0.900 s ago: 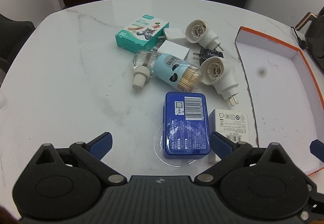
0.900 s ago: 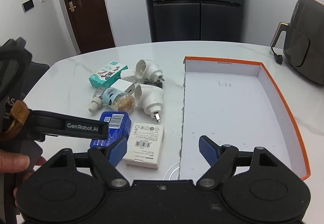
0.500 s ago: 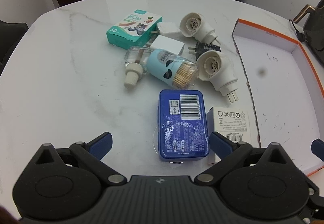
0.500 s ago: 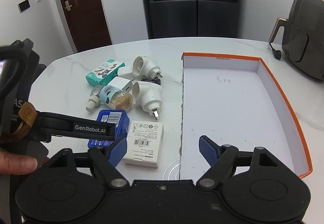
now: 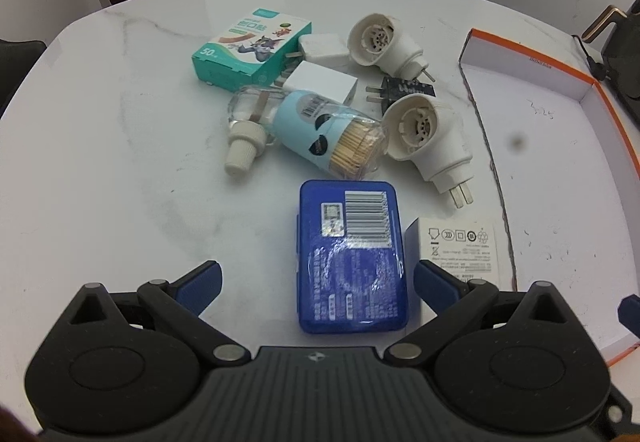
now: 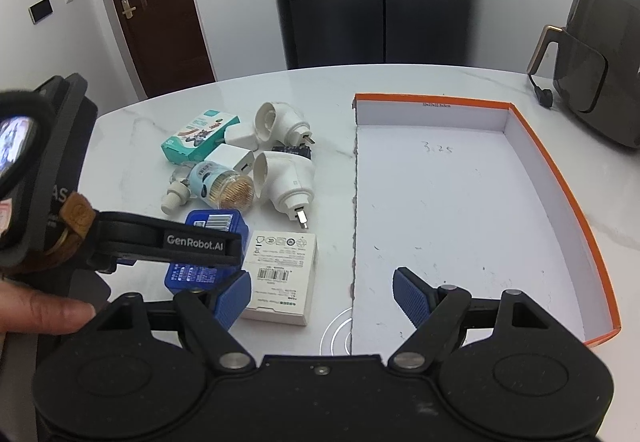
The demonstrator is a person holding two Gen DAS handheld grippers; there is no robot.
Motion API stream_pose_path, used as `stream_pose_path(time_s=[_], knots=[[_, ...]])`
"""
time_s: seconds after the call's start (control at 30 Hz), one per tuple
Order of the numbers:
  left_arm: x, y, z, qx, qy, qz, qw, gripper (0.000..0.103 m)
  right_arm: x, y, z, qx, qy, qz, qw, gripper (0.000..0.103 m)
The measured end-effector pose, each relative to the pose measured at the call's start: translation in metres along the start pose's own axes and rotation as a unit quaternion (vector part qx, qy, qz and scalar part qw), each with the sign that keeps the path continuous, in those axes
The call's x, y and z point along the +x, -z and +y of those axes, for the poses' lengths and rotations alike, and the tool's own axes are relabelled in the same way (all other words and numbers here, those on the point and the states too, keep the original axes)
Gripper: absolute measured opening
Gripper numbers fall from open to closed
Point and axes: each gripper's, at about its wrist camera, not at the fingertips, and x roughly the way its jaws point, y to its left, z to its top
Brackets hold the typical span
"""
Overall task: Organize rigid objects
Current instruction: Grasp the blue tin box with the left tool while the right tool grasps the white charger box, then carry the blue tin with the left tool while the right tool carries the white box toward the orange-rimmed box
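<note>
The left gripper [image 5: 316, 278] hung over the white marble table [image 5: 120, 162] with its jaws spread wide and nothing pressed between them. The blue case [image 5: 351, 256] lay flat in the gap, nearer the right-hand finger, barcode side up. Its long axis ran straight away from the gripper, the far short end pointing toward the toothpick jar [image 5: 332, 138]. Just beside the case, on its right, sat a white carton [image 5: 460, 246], lined up the same way. Beyond them lay two white plug-in heaters [image 5: 428, 134], a small refill bottle [image 5: 248, 126], a white charger [image 5: 320, 84] and a teal box [image 5: 252, 46].

The right gripper [image 6: 320, 290] also stood wide apart and empty, hanging over the near left edge of the orange-rimmed tray [image 6: 560, 178]. The tray's long axis ran away from that gripper, and it held nothing.
</note>
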Motion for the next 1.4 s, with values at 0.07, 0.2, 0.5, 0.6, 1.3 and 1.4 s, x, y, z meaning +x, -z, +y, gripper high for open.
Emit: stream_pose_path(time_s=[0.07,0.2,0.5,0.6,1.3,1.4], knots=[[0.007,-0.001,-0.002,0.001,-0.004,0.002,1.0,0.103,0.0,0.001,-0.001,-0.001,0.007,-0.001,1.0,0.092],[0.018,-0.003,0.001,0.006,0.0,0.001,1.0,0.1,0.004,0.002,-0.001,0.001,0.005,0.008,1.0,0.092],[0.008,0.0,0.024,0.018,0.036,-0.028,0.9988,0.062,0.033,0.001,0.015,-0.003,-0.012,0.035,0.999,0.092],[-0.004,0.006,0.036,0.021,0.028,-0.041,0.9985,0.062,0.05,-0.004,0.023,0.003,-0.019,0.048,0.999,0.091],[-0.06,0.016,0.051,-0.025,0.039,-0.09,0.9949,0.062,0.041,-0.029,0.024,-0.012,0.012,0.013,1.0,0.071],[-0.069,0.014,0.039,-0.024,0.045,-0.099,0.9938,0.062,0.023,-0.035,0.01,0.0,0.012,-0.004,1.0,0.071]])
